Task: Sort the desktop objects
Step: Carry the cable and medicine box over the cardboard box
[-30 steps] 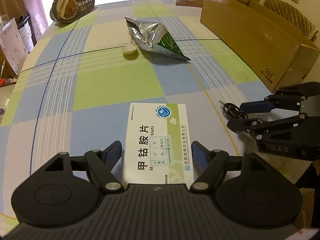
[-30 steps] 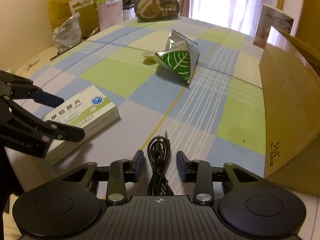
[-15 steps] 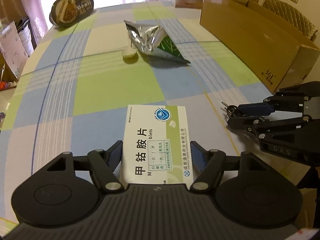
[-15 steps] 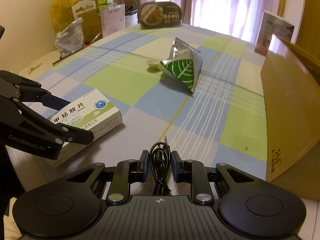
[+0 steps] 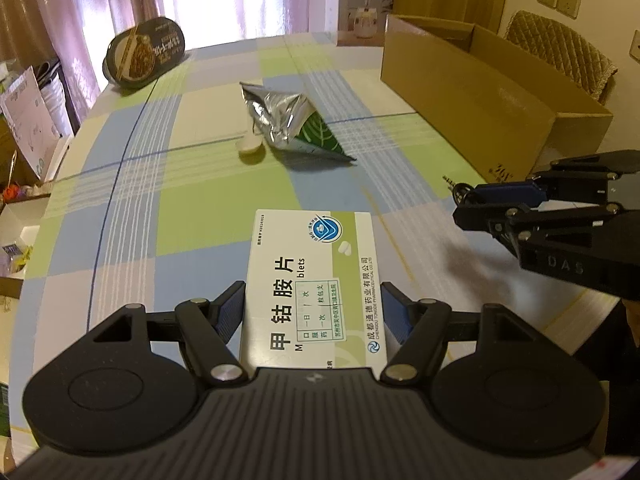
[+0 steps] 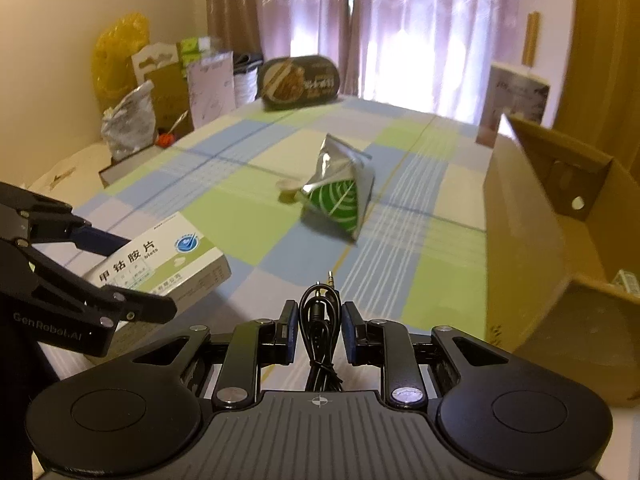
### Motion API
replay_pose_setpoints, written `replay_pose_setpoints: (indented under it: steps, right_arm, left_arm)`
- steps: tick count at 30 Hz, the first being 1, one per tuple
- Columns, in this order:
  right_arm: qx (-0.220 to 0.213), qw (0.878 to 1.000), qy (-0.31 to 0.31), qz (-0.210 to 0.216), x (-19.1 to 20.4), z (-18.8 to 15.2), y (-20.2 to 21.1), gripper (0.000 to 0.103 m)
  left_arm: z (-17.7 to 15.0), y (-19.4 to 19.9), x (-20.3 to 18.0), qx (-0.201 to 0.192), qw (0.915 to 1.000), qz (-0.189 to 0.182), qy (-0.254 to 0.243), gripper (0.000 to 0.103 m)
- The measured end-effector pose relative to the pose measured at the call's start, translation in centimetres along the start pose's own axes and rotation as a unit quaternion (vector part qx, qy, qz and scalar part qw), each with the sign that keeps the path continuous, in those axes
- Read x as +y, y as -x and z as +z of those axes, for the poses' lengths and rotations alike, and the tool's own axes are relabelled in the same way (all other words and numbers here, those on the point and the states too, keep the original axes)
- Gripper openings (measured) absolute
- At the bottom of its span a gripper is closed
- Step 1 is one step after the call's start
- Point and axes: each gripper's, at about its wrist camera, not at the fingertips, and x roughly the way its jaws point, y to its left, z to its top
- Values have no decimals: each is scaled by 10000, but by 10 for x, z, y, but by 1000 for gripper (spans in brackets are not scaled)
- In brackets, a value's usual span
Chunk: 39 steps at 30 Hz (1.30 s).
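We pinch the medicine box (image 5: 312,280) in the left gripper (image 5: 312,308) and the coiled cable (image 6: 319,316) in the right gripper (image 6: 319,332), both lifted above the table's near edge. Risk: loose cable loops may slip from the narrow pinch before reaching the cardboard box (image 6: 560,248) along the right edge.

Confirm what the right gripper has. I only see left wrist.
Observer: Right gripper is shut on a coiled black cable, jack plug forward.
Operator: Anything in the cardboard box?
Observer: One small pale item shows at its near end; unidentifiable.
Operator: Medicine box off the table?
Observer: Looks so: left gripper clamps its near end, shadow under the far end.
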Motion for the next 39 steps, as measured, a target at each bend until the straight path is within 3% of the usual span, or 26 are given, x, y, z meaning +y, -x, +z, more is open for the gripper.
replay_pose_setpoints:
  steps: [25, 39]
  right_arm:
    - [-522, 9976, -323, -327, -28, 1, 64, 20]
    - [-891, 9922, -526, -700, -68, 19, 92, 20]
  left_arm:
    - [14, 30, -48, -255, 9987, -177, -406, 67]
    - [53, 30, -77, -493, 9962, -417, -582, 67]
